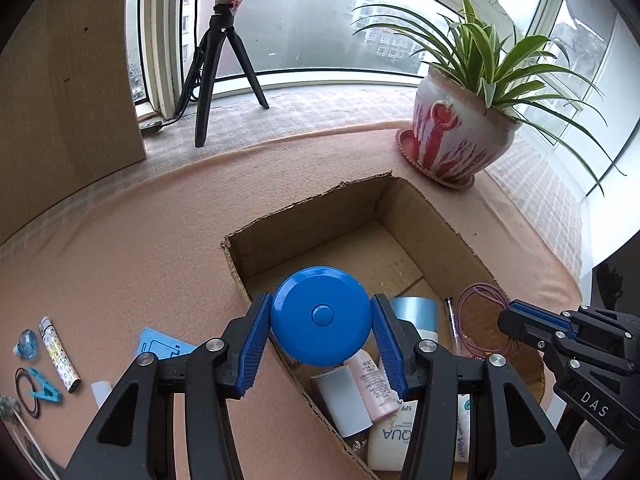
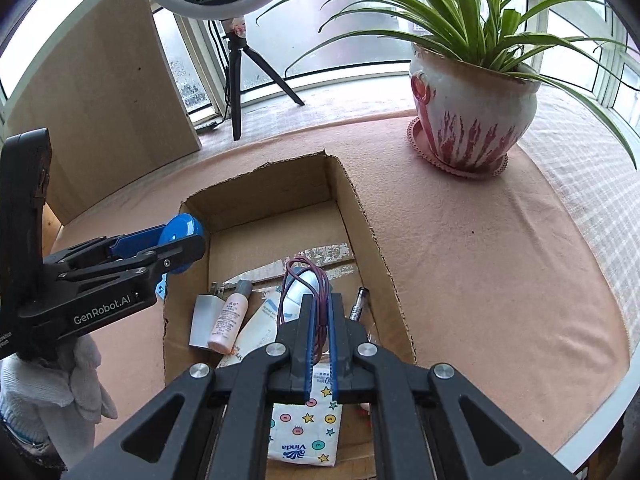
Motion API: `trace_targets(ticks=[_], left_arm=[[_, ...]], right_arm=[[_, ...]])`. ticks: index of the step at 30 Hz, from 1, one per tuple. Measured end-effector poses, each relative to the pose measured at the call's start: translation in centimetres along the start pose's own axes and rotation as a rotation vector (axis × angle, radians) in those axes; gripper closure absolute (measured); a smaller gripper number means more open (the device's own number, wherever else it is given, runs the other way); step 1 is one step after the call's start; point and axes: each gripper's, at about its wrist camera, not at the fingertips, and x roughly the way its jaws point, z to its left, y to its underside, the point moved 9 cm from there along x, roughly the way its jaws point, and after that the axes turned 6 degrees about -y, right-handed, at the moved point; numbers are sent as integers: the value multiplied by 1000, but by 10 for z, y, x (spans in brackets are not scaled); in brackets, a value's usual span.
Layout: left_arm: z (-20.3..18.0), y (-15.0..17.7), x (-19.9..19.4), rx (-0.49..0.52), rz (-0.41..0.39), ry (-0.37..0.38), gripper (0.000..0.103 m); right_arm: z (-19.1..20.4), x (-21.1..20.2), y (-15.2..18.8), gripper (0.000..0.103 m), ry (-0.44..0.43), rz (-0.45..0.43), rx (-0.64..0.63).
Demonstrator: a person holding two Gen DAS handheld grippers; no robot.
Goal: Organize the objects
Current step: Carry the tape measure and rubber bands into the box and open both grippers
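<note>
Left gripper (image 1: 322,320) half open, pads clamping blue disc (image 1: 321,316) above near-left rim of cardboard box (image 1: 304,216). Right gripper (image 2: 321,304) fully closed on coiled purple cord (image 2: 306,280) above box interior holding bottles, tissue pack (image 2: 306,432).

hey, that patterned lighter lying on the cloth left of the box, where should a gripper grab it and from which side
Grip the lighter across the middle of its long body, coming straight down from above. It lies flat on the pink cloth, so only its narrow sides are free. Set the fingers crosswise to its length, clear of the blue clip beside it.
</note>
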Motion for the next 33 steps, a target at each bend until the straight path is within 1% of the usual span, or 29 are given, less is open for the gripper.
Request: trace_targets(ticks=[11,13,14,15,16,18,21,25,29,33], left_arm=[[-6,3,17,8,37,1,49],[-7,4,16,8,42,5,43],[-6,3,15,4,36,4,35],[-6,2,12,3,27,5,33],[-5,2,10,1,19,2,33],[-3,1,5,-8,7,3,33],[2,1,-2,-18,0,6,33],[17,1,-16,-40,-21,-6,33],[46,7,-31,-77,-32,-34,33],[87,18,-40,-127,-22,-84,33]], right_arm=[[-8,14,4,97,-2,28,7],[-8,14,4,97,-5,24,13],[-8,13,4,96,-2,19,15],[-7,14,5,85,3,25,15],[-7,14,5,65,7,29,15],[-6,11,5,45,17,12,15],[-4,8,4,45,29,2,15],[1,8,5,45,12,9,23],[11,7,5,45,-7,6,35],[28,7,2,45,-29,0,23]])
